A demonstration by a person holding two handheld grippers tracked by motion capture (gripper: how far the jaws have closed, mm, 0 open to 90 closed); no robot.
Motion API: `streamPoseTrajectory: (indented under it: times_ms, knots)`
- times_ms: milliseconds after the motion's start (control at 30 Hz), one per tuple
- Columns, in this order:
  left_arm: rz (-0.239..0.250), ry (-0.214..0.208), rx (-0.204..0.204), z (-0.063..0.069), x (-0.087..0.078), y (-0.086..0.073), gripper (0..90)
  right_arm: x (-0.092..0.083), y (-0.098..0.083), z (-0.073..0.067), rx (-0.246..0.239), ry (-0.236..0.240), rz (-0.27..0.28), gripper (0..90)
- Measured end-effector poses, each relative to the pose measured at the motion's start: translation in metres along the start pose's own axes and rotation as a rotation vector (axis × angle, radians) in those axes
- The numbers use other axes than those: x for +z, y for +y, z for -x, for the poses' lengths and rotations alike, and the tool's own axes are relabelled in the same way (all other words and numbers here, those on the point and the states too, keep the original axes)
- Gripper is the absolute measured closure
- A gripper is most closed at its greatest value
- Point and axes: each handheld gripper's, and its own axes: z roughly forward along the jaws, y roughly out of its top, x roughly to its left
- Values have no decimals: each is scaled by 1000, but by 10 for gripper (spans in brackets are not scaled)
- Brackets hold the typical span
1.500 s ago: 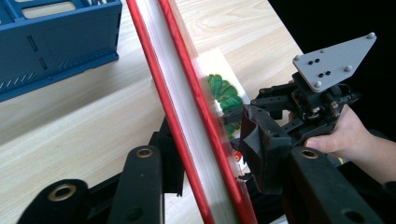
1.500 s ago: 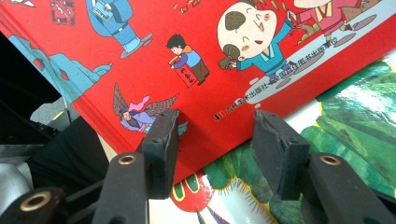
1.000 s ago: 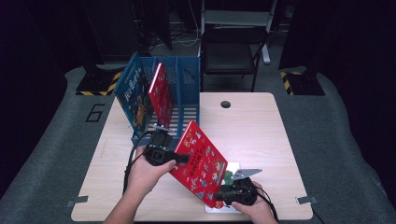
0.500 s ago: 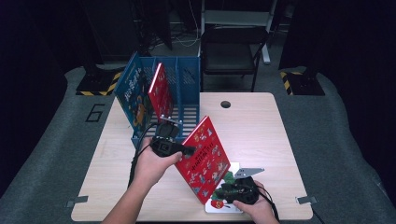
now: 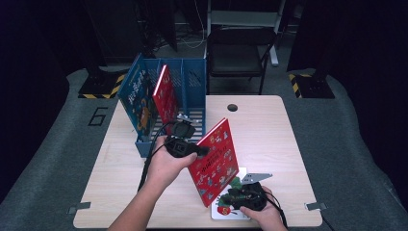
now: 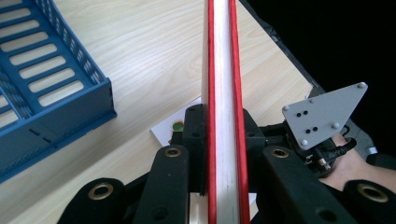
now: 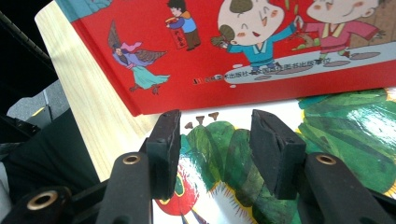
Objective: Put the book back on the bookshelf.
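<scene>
Raised more upright since earlier, the red book point(image 5: 215, 162) is pinched edgewise by the left claw point(image 6: 223, 154); right claw point(image 7: 215, 149) spread.

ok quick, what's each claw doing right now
Left claw: closed on the red book, holding it tilted up.
Right claw: open, nothing held, over the white caterpillar book.

I see a pale wooden surface point(image 5: 269, 130) with a round dark hole point(image 5: 233, 108) near its far edge. At its far left corner stands a blue slotted file rack point(image 5: 195, 86) with open compartments; a blue picture book point(image 5: 137, 98) leans in its left part and a second red book point(image 5: 164, 94) stands tilted beside it. Behind the surface I see a dark chair point(image 5: 235, 57). On the grey floor to the left a painted number six point(image 5: 98, 116) shows, with yellow-black hazard tape point(image 5: 103, 89) beyond it.
</scene>
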Motion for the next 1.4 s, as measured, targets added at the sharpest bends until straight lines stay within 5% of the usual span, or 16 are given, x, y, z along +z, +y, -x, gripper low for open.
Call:
streamPoseTrajectory:
  times_ms: [400,667,933,1400]
  knots:
    - [4,-12,13,14,-1,-12,742,0,0,-3,-5,15,-7,532]
    - [-5,41,59,20,5,-18,724,0,-2,-5,14,7,-9,531]
    - [-37,22,67,24,14,-24,721,0,-2,-5,-13,5,3,530]
    - [-21,28,82,23,-11,-32,736,-2,-2,-15,-30,-4,22,542]
